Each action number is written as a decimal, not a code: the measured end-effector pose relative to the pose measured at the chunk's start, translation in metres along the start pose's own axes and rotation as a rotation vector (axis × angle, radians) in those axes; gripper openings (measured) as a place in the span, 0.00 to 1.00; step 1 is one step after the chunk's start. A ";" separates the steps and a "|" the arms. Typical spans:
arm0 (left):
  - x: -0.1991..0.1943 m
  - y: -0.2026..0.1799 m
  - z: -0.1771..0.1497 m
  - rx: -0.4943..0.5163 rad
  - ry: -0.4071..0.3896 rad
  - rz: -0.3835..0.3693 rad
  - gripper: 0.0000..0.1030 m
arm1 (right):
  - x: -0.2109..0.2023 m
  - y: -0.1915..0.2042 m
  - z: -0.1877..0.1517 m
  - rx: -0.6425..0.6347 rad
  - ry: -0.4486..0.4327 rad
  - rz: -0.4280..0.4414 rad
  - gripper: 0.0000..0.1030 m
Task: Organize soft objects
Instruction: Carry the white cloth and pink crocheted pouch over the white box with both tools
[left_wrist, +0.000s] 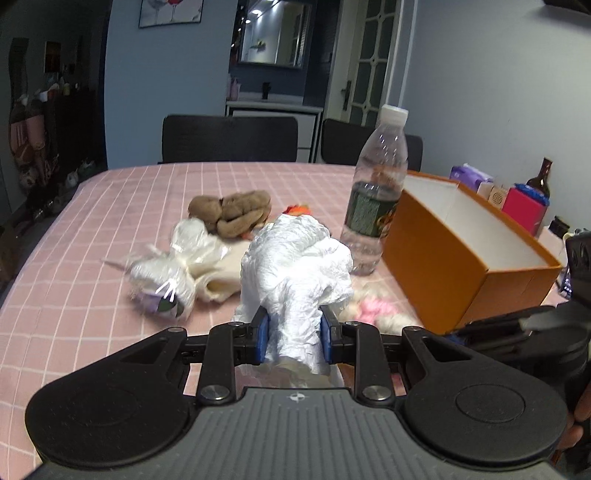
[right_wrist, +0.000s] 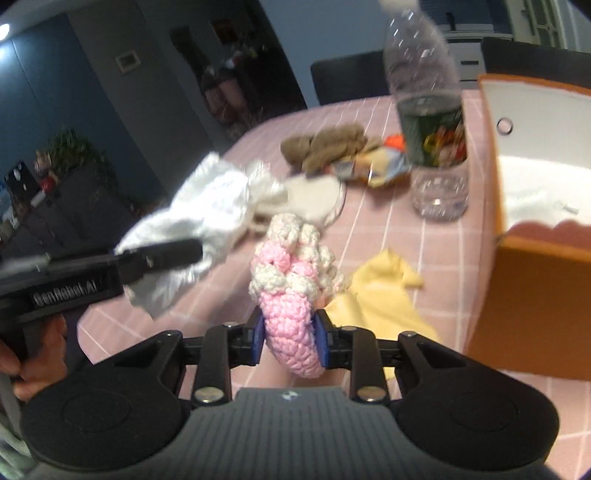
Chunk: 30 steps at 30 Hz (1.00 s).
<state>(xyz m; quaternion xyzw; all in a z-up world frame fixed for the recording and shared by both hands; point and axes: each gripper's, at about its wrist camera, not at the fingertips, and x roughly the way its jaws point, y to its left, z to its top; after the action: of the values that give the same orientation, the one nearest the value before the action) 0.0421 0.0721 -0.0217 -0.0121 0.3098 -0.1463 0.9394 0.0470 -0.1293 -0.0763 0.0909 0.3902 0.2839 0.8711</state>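
Mid-transfer: left gripper (left_wrist: 294, 332) clenched on white crumpled cloth (left_wrist: 295, 254), right gripper (right_wrist: 290, 341) on pink crochet piece (right_wrist: 288, 295). Next, probably: carry into orange box (left_wrist: 517, 288), release.

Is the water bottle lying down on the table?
No, the water bottle stands upright on the pink tablecloth beside the orange box.

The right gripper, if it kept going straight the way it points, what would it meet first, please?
Probably the pink checked tablecloth just past the pink-and-white crochet piece held in the right gripper, then perhaps the cream round pad; depth is unclear.
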 end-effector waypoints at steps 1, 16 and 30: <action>0.001 0.002 -0.003 -0.001 0.014 0.005 0.30 | 0.005 0.003 -0.004 -0.018 0.010 -0.005 0.33; 0.007 0.028 -0.031 -0.070 0.103 0.077 0.30 | 0.011 0.045 0.017 -0.242 0.029 -0.034 0.81; 0.013 0.047 -0.040 -0.103 0.126 0.100 0.30 | 0.081 0.073 -0.006 -0.389 0.141 -0.138 0.74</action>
<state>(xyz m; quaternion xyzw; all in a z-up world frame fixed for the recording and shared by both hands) 0.0412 0.1165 -0.0673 -0.0354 0.3755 -0.0835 0.9224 0.0554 -0.0242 -0.1033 -0.1259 0.3932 0.2993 0.8602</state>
